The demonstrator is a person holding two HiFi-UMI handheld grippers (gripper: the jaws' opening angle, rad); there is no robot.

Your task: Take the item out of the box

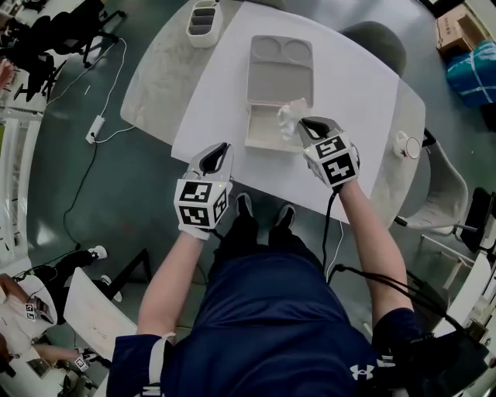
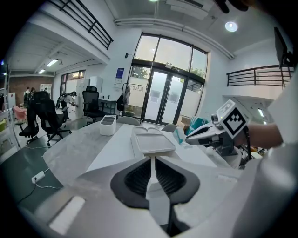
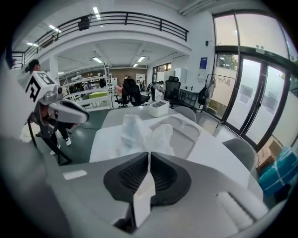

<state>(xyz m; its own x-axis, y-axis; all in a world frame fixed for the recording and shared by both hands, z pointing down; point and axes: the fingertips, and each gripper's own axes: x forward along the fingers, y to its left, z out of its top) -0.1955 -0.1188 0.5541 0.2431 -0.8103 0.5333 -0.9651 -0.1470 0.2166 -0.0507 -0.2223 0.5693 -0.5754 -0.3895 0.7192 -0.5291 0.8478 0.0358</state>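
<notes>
White table (image 1: pixel 225 93) on grey-green floor (image 1: pixel 101 194), grey chair (image 1: pixel 380 43) behind. Glass doors (image 2: pixel 160 102), mezzanine railing (image 3: pixel 130 18), ceiling strip lights (image 3: pixel 95 10), black office chairs (image 2: pixel 46 118).

So the right tongs (image 3: pixel 149 155) are squeezed together, and a crumpled plastic wrap (image 3: pixel 139 132) puffs up straight off the tips. Looks pinched there, whitish and see-through. Right behind it sits a white compartment tray (image 3: pixel 188 135) on the white desk (image 3: pixel 104 137), with two round pockets at its far end. Past that, further down the desk, there's a small white organizer bin (image 3: pixel 159 108). The left tongs (image 3: pixel 79 115) hang off to the left side with their marker cube (image 3: pixel 39 86) tilted up, well apart from the wrap. A grey chair (image 3: pixel 240 153) is tucked in on the right, with a blue bundle (image 3: pixel 281 172) lower down. Black office chairs (image 3: pixel 132 95) are in the back and glass doors (image 3: pixel 253 93) run along the right.
</notes>
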